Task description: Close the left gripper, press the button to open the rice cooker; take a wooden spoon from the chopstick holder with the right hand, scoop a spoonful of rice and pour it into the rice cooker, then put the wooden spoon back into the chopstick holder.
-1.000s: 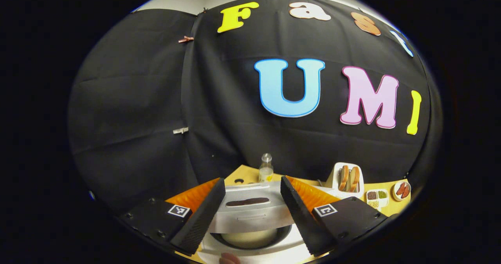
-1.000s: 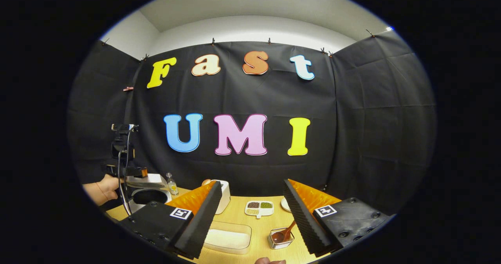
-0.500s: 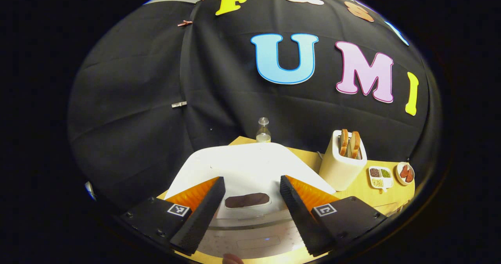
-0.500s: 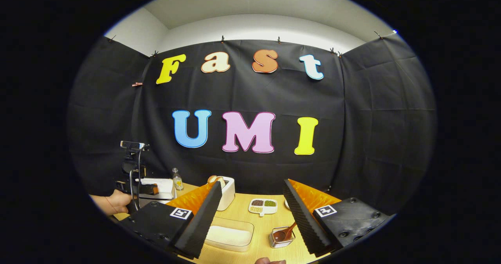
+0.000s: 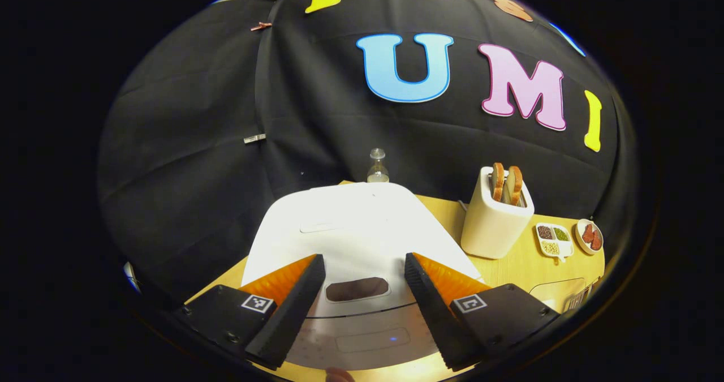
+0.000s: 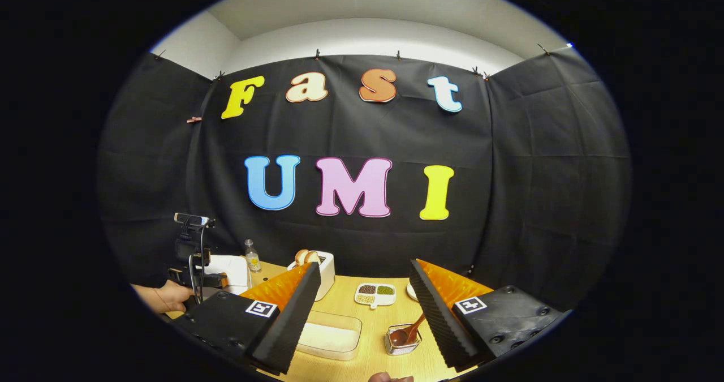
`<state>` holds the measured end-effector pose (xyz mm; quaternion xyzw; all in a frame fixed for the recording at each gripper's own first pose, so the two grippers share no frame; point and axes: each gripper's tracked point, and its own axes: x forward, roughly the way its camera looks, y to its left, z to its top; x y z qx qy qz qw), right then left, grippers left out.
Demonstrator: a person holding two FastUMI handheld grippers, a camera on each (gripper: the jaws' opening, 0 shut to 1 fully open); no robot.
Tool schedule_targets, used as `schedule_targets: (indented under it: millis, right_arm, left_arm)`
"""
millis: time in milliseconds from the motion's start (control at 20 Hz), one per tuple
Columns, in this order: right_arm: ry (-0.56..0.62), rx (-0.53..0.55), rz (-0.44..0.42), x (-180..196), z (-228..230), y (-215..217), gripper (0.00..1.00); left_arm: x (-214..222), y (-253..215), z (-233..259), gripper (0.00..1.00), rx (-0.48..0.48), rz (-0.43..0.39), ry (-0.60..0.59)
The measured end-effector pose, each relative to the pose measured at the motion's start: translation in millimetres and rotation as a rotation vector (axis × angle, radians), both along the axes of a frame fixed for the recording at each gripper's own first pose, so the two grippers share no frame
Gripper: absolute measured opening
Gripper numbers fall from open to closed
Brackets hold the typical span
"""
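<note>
The white rice cooker (image 5: 350,218) stands right below my left gripper (image 5: 363,257) with its lid down. That gripper is open, its fingers on either side of a dark oval panel (image 5: 356,288) at the lid's front; a small blue light glows on the strip below. In the right gripper view the cooker (image 6: 229,269) sits at the far left, beside a hand (image 6: 167,297). My right gripper (image 6: 365,264) is open and holds nothing. Ahead of it the wooden spoon (image 6: 408,332) leans in the small holder (image 6: 399,345). A clear box of rice (image 6: 331,337) lies to the holder's left.
A white toaster with bread (image 5: 498,215) stands right of the cooker. A small bottle (image 5: 377,167) is behind the cooker. A divided dish of grains (image 6: 375,294) and a small plate (image 5: 591,236) sit toward the back of the wooden table (image 6: 350,308).
The cooker's lid, raised over the open pot a second ago, has come down and is closed. The left gripper view has tipped down over it. The right gripper has barely moved.
</note>
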<state>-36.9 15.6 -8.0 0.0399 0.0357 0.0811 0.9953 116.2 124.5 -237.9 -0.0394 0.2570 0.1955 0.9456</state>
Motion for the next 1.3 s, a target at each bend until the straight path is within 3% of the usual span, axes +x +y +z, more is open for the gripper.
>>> schedule_targets:
  millis: [300, 850, 1300]
  right_arm:
    - [-0.008, 0.001, 0.0, 0.3, 2.5, 6.3, 0.98]
    - [-0.01, 0.017, -0.005, -3.4, 2.5, 4.7, 0.98]
    - [-0.016, 0.018, 0.009, 4.5, 6.2, 13.3, 0.98]
  left_arm:
    - [-2.2, -2.1, -4.1, 1.0, -0.007, 0.01, -0.006]
    - [-1.6, -1.6, 13.4, 0.95, -0.004, -0.043, -0.058]
    - [-19.7, -29.0, 102.9, 0.96, 0.008, -0.15, -0.262]
